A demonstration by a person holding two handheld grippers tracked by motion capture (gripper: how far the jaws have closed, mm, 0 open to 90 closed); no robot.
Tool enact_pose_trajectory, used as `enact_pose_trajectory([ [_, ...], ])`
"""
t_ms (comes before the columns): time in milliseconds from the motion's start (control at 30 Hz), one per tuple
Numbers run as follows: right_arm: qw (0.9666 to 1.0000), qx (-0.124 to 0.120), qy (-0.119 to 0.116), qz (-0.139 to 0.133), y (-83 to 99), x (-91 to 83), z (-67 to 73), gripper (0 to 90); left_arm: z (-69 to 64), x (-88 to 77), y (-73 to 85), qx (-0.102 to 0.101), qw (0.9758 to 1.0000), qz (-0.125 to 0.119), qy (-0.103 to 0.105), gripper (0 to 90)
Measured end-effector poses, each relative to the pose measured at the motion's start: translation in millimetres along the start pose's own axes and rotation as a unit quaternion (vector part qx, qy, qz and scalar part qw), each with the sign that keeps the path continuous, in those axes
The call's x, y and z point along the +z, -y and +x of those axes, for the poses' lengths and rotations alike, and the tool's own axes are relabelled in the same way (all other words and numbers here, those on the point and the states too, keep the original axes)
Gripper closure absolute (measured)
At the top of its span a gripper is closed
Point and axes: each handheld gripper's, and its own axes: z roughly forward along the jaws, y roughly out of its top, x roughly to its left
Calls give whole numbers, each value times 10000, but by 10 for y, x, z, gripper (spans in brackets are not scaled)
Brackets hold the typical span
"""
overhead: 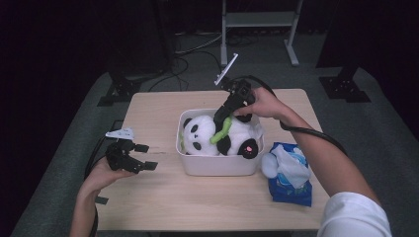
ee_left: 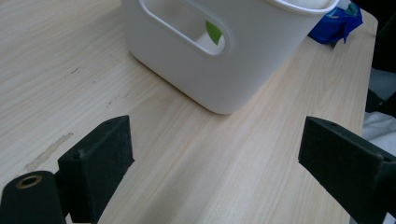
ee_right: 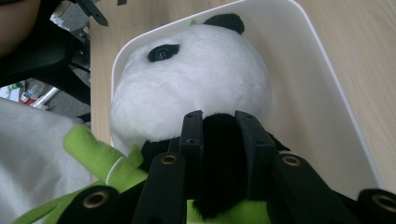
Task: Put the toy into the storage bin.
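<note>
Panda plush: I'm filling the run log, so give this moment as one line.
panda plush: in white bin | right hand-held gripper: shut on panda plush | left hand-held gripper: open, empty

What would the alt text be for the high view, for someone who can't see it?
A person's right gripper is clamped on a plush panda lying in a white bin on a wooden table. The left gripper rests open on the table to the bin's left. A blue wipes pack lies to the bin's right.

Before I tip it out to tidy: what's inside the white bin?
A plush panda with a green bamboo piece lies in the white bin, the right gripper shut on it. Whatever's underneath the panda is hidden.
</note>
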Motion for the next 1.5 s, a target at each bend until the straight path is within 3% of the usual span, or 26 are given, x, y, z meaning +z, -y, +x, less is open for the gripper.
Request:
enact_pose_trajectory([
  [333, 9998, 88, 191, -36, -30, 116, -207, 733, 2, 0, 8, -36, 10000, -10, 6, 87],
  [633, 9991, 90, 164, 368, 72, 529, -281, 717, 14, -23, 22, -36, 10000, -17, -12, 87],
  [767, 9979, 147, 357, 511, 134, 642, -288, 638, 0, -33, 13, -24, 10000, -35, -10, 87],
  [933, 9978, 272, 545, 271, 204, 545, -305, 557, -5, -19, 8, 1, 10000, -11, -3, 87],
  [1133, 9970, 259, 732, -22, 282, 389, -225, 549, -14, 20, -3, 23, 10000, 17, 6, 87],
  [1500, 9952, 290, 834, -424, 455, 161, -40, 550, -50, -4, -30, 92, 9999, 9, -48, 87],
])
